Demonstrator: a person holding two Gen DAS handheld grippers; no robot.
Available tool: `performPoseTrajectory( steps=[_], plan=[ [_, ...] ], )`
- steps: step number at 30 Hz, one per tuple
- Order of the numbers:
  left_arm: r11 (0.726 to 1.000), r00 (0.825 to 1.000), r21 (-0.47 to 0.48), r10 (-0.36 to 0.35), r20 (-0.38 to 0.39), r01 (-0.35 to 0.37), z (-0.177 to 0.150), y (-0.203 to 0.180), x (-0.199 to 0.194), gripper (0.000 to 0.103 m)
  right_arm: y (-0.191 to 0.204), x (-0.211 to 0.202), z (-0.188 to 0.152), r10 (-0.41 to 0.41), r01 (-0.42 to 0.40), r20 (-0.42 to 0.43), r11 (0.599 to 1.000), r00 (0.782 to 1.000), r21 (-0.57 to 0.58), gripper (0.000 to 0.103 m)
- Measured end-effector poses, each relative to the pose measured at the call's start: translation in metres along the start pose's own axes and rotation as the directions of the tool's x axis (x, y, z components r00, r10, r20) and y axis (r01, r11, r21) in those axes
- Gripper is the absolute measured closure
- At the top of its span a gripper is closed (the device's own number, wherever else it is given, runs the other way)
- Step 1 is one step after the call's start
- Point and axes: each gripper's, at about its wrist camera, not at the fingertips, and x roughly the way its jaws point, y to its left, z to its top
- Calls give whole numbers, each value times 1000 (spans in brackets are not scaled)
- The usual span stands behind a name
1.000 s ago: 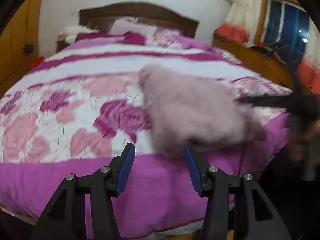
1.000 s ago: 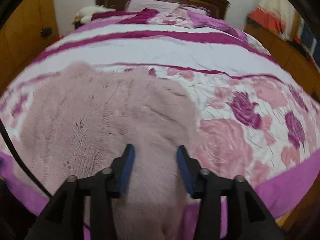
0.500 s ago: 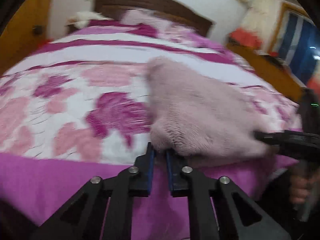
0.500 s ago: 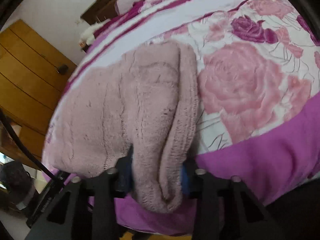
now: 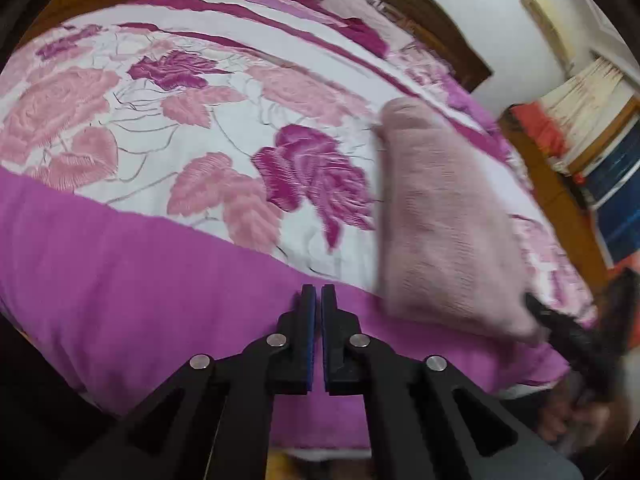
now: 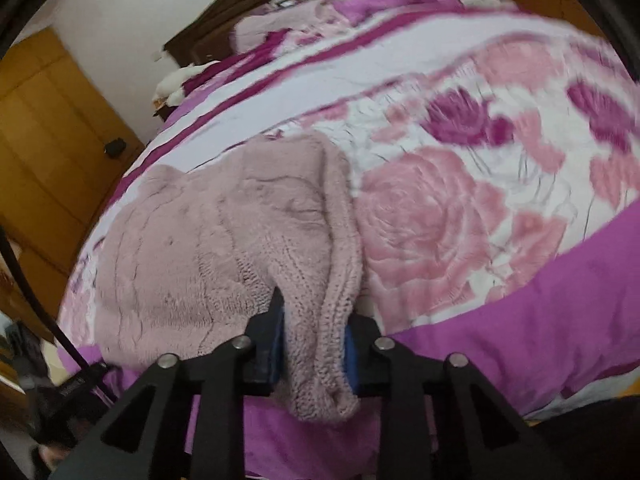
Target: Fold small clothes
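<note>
Floral bedspread (image 6: 500, 184), pink sweater (image 6: 208, 248) edge in right gripper (image 6: 314, 344).

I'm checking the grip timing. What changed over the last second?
The right tool closed on the near edge of the pink sweater and holds a bunched fold. The left tool also closed, but now grips nothing and has shifted left, off the sweater. The sweater stays on the floral bedspread.

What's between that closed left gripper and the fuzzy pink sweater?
In the left wrist view, only the quilt's plain magenta border lies between the left gripper and the fluffy pale-pink knitted sweater.
</note>
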Motion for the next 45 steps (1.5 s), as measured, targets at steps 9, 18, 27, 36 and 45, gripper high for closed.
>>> performPoseTrajectory(
  steps=[9, 18, 27, 36, 45],
  plan=[
    [960, 980, 257, -149, 133, 111, 31, -57, -32, 103, 46, -51, 12, -162, 189, 216, 976, 963, -110, 55],
    [975, 974, 80, -198, -106, 207, 50, -36, 52, 103, 125, 40, 54, 106, -131, -123, 968, 987, -215, 65],
    [973, 990, 189, -116, -78, 129, 48, -55, 48, 103, 137, 62, 74, -1, -36, -217, 986, 976, -165, 66],
    [974, 998, 218, -50, -31, 55, 47, -61, 47, 103, 136, 166, 123, 45, -71, -375, 996, 926, -55, 65],
    [968, 999, 248, -44, -10, 45, 38, -65, 44, 103, 143, 163, 141, 31, -57, -345, 996, 938, -65, 66]
  ],
)
